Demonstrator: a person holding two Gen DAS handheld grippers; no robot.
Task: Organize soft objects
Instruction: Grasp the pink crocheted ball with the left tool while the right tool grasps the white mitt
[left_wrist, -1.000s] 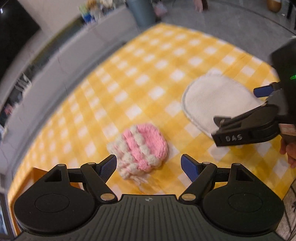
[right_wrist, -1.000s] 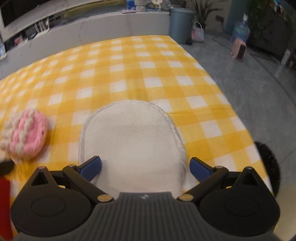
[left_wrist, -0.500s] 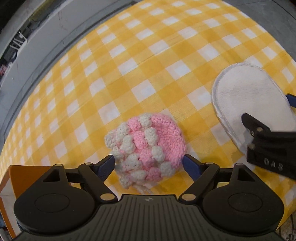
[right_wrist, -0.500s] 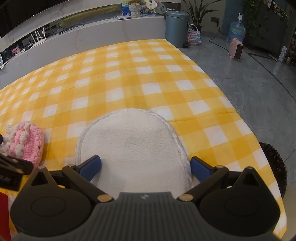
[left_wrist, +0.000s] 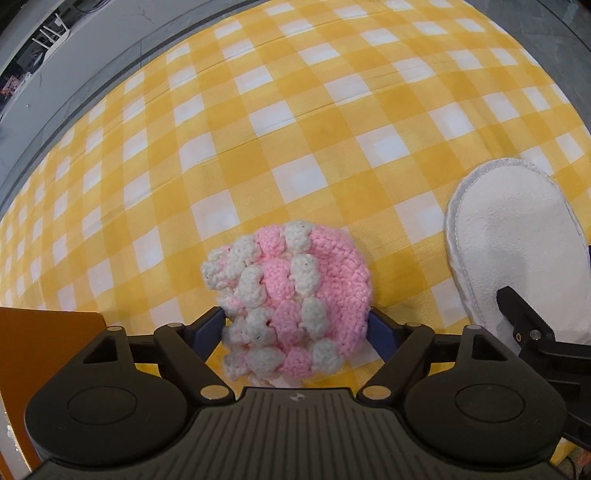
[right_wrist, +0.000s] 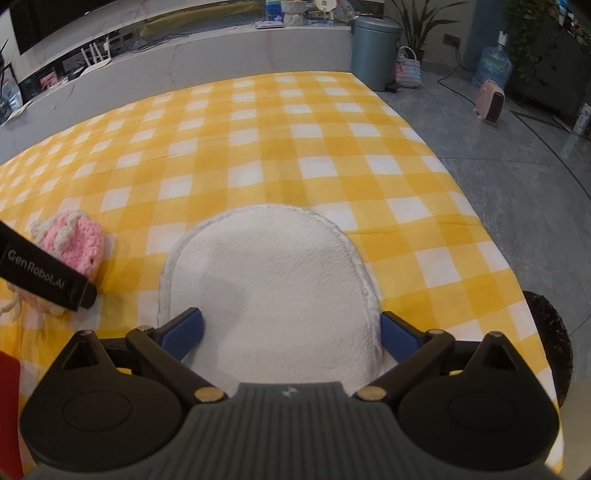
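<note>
Nothing sorted yet. Left gripper (left_wrist: 297, 326) jaws apart, just closing around pink knit piece (left_wrist: 291, 299). Right gripper (right_wrist: 291, 332), beside it, jaws apart, just closing, straddles white fleece pad (right_wrist: 269, 280). Both lifts pending.

White fleece pad (right_wrist: 273, 280) lies between the wide-apart jaws.
</note>
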